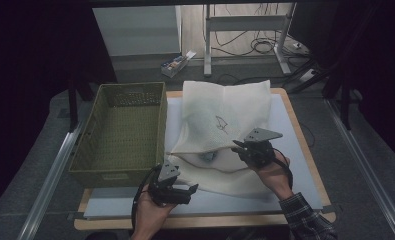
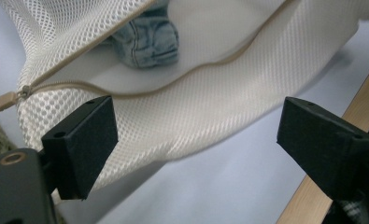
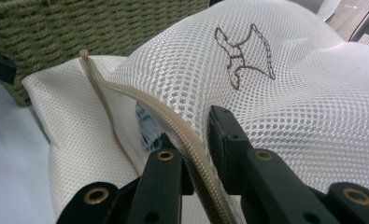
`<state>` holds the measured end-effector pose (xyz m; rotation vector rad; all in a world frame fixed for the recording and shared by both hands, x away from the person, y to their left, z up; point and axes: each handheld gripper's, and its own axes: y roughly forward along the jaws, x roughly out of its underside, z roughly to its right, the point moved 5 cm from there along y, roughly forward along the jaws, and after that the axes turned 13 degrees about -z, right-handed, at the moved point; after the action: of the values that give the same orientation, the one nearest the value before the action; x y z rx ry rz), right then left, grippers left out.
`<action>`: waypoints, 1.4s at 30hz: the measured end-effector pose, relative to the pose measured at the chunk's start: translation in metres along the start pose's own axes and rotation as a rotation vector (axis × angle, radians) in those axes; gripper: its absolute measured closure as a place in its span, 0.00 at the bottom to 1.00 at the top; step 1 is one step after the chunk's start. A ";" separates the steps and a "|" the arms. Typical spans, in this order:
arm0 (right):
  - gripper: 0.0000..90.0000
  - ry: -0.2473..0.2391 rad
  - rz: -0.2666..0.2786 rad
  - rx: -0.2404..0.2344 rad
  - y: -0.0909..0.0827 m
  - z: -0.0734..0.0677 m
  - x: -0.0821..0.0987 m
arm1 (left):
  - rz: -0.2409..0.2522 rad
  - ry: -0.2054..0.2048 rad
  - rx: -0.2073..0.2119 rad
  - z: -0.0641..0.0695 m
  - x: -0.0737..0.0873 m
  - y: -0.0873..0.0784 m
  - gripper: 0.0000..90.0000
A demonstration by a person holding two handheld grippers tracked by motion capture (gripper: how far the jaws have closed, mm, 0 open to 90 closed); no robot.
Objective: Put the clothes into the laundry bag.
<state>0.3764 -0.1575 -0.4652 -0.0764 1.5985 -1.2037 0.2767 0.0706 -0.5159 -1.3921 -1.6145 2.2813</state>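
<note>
High view: the mesh bag (image 1: 225,130) lies mid-surface, beside the basket (image 1: 122,132) at the left edge. The right gripper (image 1: 241,146) is clenched on the bag's upper flap; the left gripper (image 1: 189,191) hangs released near the front edge, where bare room remains.

Left gripper view: jaws wide, nothing between them; the lower zip edge (image 2: 126,91) lies ahead, denim (image 2: 149,39) inside. It should take that edge squarely.

Right gripper view: the zip (image 3: 187,140) is pinched; the lift should hold steady, clear of the basket.
</note>
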 end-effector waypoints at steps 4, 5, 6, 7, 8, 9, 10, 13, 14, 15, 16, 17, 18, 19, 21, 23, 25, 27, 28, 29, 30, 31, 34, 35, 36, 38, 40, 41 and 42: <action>0.89 -0.005 -0.012 0.000 0.002 -0.001 0.005 | 0.005 -0.007 0.021 0.000 0.005 0.000 0.13; 0.89 -0.006 -0.015 0.000 0.003 -0.002 0.006 | 0.008 -0.011 0.031 0.000 0.005 -0.001 0.13; 0.89 -0.006 -0.018 0.001 0.003 -0.002 0.008 | 0.012 -0.016 0.038 0.000 0.006 -0.001 0.13; 0.89 -0.007 -0.020 0.001 0.004 -0.002 0.009 | 0.018 -0.019 0.043 0.000 0.007 -0.002 0.14; 0.88 -0.010 -0.021 0.002 0.004 -0.002 0.010 | 0.018 -0.022 0.040 0.000 0.008 -0.002 0.13; 0.88 -0.009 -0.023 0.003 0.004 -0.002 0.011 | 0.020 -0.021 0.034 -0.001 0.009 -0.003 0.13; 0.88 -0.012 -0.026 0.004 0.005 -0.002 0.012 | 0.018 -0.022 0.027 -0.001 0.010 -0.003 0.12; 0.88 -0.011 -0.036 0.004 0.006 -0.002 0.016 | 0.020 -0.038 0.035 -0.004 0.014 -0.005 0.11; 0.88 -0.012 -0.040 0.004 0.007 -0.002 0.017 | 0.019 -0.040 0.038 -0.004 0.015 -0.005 0.11; 0.87 -0.012 -0.042 0.004 0.008 -0.002 0.018 | 0.018 -0.041 0.040 -0.004 0.016 -0.006 0.10; 0.87 -0.011 -0.044 0.004 0.009 -0.002 0.019 | 0.018 -0.040 0.037 -0.005 0.017 -0.006 0.09; 0.87 -0.013 -0.047 0.006 0.009 -0.002 0.020 | 0.016 -0.038 0.033 -0.005 0.019 -0.007 0.08; 0.87 -0.013 -0.051 0.007 0.010 -0.003 0.022 | 0.015 -0.033 0.032 -0.005 0.020 -0.008 0.08; 0.86 -0.013 -0.054 0.008 0.011 -0.003 0.023 | 0.016 -0.032 0.034 -0.005 0.022 -0.008 0.07; 0.85 -0.015 -0.062 0.008 0.013 -0.003 0.025 | 0.014 -0.026 0.028 -0.005 0.025 -0.010 0.06; 0.84 -0.012 -0.071 0.009 0.016 -0.003 0.028 | 0.011 -0.011 0.026 -0.005 0.027 -0.011 0.05; 0.83 -0.010 -0.082 0.008 0.018 -0.003 0.031 | 0.008 0.001 0.014 -0.005 0.030 -0.012 0.04; 0.82 -0.012 -0.091 0.010 0.021 -0.003 0.033 | 0.004 0.010 0.006 -0.005 0.033 -0.012 0.04; 0.81 -0.011 -0.095 0.008 0.022 -0.003 0.034 | 0.002 0.012 0.002 -0.005 0.034 -0.013 0.04; 0.81 -0.012 -0.100 0.008 0.023 -0.003 0.035 | 0.003 0.011 0.001 -0.005 0.035 -0.013 0.03; 0.80 -0.016 -0.104 0.009 0.025 -0.004 0.036 | 0.004 0.008 0.000 -0.006 0.036 -0.014 0.03; 0.78 -0.016 -0.108 0.008 0.026 -0.004 0.037 | 0.005 0.006 0.002 -0.006 0.038 -0.014 0.03; 0.74 -0.022 -0.123 0.006 0.031 -0.004 0.040 | 0.006 -0.001 0.006 -0.008 0.041 -0.015 0.03; 0.73 -0.023 -0.128 0.005 0.033 -0.005 0.041 | 0.003 -0.003 0.006 -0.009 0.043 -0.015 0.03; 0.71 -0.028 -0.135 0.005 0.034 -0.005 0.042 | 0.002 -0.003 0.007 -0.009 0.044 -0.015 0.03; 0.68 -0.039 -0.148 0.003 0.038 -0.007 0.045 | -0.002 -0.006 0.006 -0.010 0.046 -0.014 0.03; 0.65 -0.057 -0.154 0.012 0.041 -0.008 0.046 | -0.010 0.002 0.008 -0.010 0.048 -0.015 0.03; 0.63 -0.064 -0.159 0.013 0.043 -0.009 0.047 | -0.011 0.003 0.009 -0.010 0.048 -0.015 0.03; 0.60 -0.070 -0.164 0.010 0.044 -0.010 0.047 | -0.014 0.003 0.010 -0.010 0.048 -0.014 0.03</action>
<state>0.3713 -0.1577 -0.5305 -0.2450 1.5479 -1.3205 0.2480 0.1079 -0.5368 -1.3769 -1.6045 2.2753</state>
